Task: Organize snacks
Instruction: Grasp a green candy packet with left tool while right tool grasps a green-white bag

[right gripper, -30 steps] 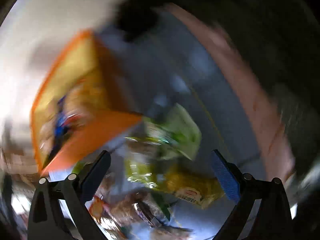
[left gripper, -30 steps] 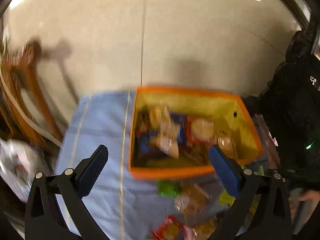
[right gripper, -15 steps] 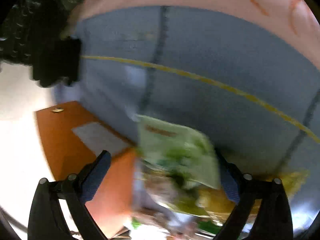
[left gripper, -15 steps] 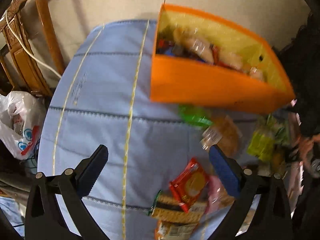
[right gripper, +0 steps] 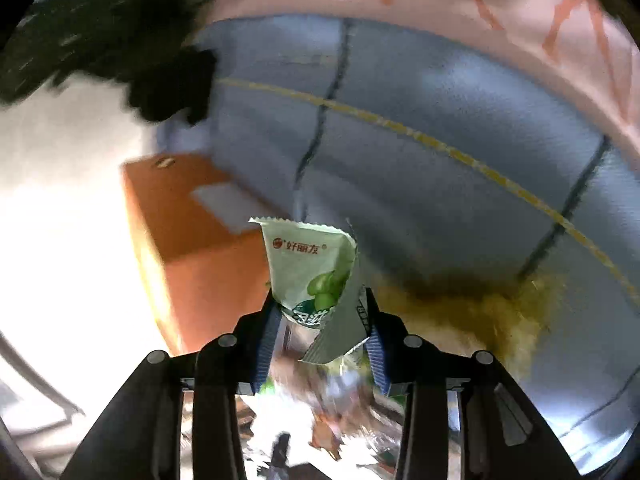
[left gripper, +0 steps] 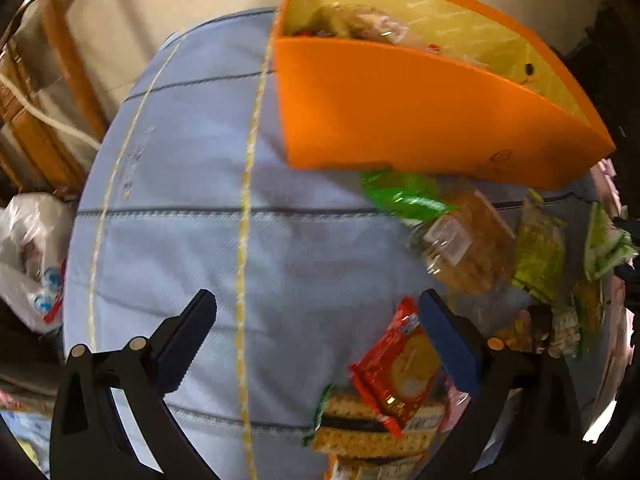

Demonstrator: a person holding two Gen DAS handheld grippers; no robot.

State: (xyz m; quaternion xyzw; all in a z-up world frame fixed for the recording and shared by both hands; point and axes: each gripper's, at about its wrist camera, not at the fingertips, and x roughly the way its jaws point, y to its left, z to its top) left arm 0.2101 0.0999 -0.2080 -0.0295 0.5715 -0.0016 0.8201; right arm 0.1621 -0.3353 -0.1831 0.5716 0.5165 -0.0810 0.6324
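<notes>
An orange box (left gripper: 400,120) with a yellow inside stands at the far side of the blue cloth (left gripper: 180,240) and holds several snacks. Loose packets lie before it: a green one (left gripper: 404,196), a clear biscuit pack (left gripper: 468,240), a yellow-green one (left gripper: 540,252), a red one (left gripper: 396,376) and cracker packs (left gripper: 360,432). My left gripper (left gripper: 316,304) hangs open over the cloth, its right finger beside the red packet. My right gripper (right gripper: 322,320) is closing its jaws on a pale green packet (right gripper: 308,268), which crumples between the pads, next to the orange box (right gripper: 200,248).
A wooden chair (left gripper: 64,60) with a white cable and a white plastic bag (left gripper: 28,248) stand left of the table. A blurred yellow packet (right gripper: 480,312) lies to the right of my right gripper. Pink fabric (right gripper: 440,12) borders the cloth's far edge.
My left gripper has come down toward the cloth and the loose packets. My right gripper's jaws have gone from wide apart to pinching the pale green packet.
</notes>
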